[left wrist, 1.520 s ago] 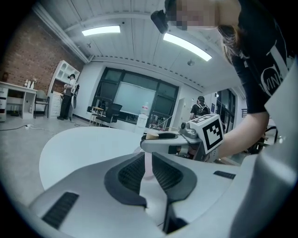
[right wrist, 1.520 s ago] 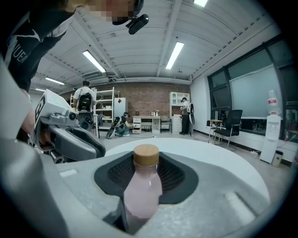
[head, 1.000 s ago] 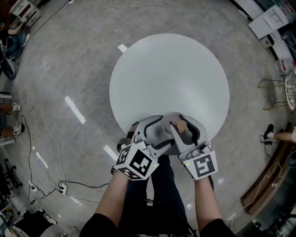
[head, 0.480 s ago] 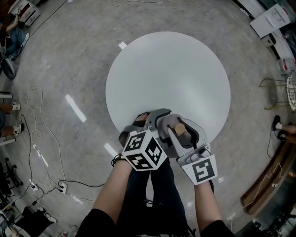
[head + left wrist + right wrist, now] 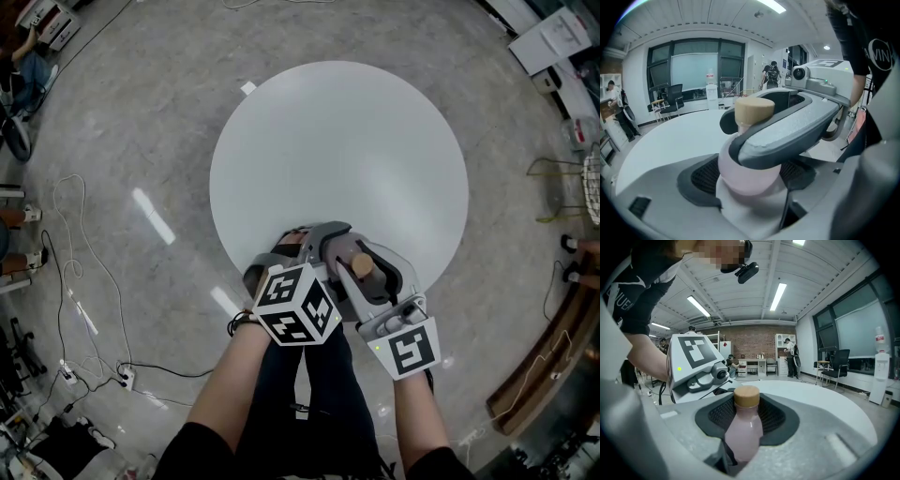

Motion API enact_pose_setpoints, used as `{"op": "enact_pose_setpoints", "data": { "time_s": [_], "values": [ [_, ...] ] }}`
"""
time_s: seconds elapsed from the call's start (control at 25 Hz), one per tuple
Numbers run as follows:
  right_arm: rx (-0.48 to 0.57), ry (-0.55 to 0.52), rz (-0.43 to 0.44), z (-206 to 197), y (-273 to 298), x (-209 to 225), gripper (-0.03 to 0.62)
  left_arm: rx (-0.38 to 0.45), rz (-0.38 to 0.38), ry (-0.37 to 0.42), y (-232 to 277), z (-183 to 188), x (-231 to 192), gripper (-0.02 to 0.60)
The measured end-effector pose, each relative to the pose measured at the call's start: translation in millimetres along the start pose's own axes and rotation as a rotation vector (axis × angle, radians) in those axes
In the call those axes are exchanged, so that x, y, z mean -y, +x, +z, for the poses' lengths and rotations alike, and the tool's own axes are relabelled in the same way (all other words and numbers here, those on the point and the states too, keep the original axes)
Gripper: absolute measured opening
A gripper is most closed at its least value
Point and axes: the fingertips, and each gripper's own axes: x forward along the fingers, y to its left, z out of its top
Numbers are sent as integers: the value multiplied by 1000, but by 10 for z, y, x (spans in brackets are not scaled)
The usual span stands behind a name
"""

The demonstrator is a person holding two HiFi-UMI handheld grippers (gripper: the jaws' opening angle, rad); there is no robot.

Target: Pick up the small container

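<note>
The small container is a pink bottle (image 5: 361, 265) with a tan cap, held upright just above the near edge of the round white table (image 5: 337, 141). My right gripper (image 5: 367, 270) is shut on the bottle's body (image 5: 743, 430), its dark pad behind the bottle. My left gripper (image 5: 314, 242) sits close on the left with its jaws spread wide. In the left gripper view the bottle (image 5: 750, 176) stands low between the two dark pads (image 5: 701, 180), and one right jaw crosses in front of it. The left pads do not visibly press on it.
Cables (image 5: 84, 281) trail over the grey floor on the left. A wire chair (image 5: 562, 187) and white boxes (image 5: 553, 42) stand on the right. Desks, office chairs (image 5: 832, 366) and people are far off in the room.
My left gripper has swung right, closer to the right gripper, with its marker cube turned, and its jaws have spread wider. The right gripper keeps the bottle in almost the same place.
</note>
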Motion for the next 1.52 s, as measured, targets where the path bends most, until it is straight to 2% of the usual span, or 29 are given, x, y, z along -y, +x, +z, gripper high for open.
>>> {"op": "enact_pose_setpoints", "data": {
  "time_s": [0.24, 0.52, 0.92, 1.36, 1.52],
  "values": [
    [-5, -12, 23, -7, 10, -19, 137, 23, 30, 9, -19, -11, -22, 354],
    [-15, -28, 61, 108, 16, -37, 137, 63, 47, -34, -118, 76, -46, 354],
    [-20, -63, 151, 548, 82, -174, 137, 127, 108, -96, -510, 288, -141, 354],
    [-19, -90, 193, 981, 53, -329, 137, 128, 134, -134, -908, 518, -136, 354],
    [-10, -66, 213, 1120, 18, -389, 137, 132, 143, -155, -1049, 587, -102, 354]
  ]
}}
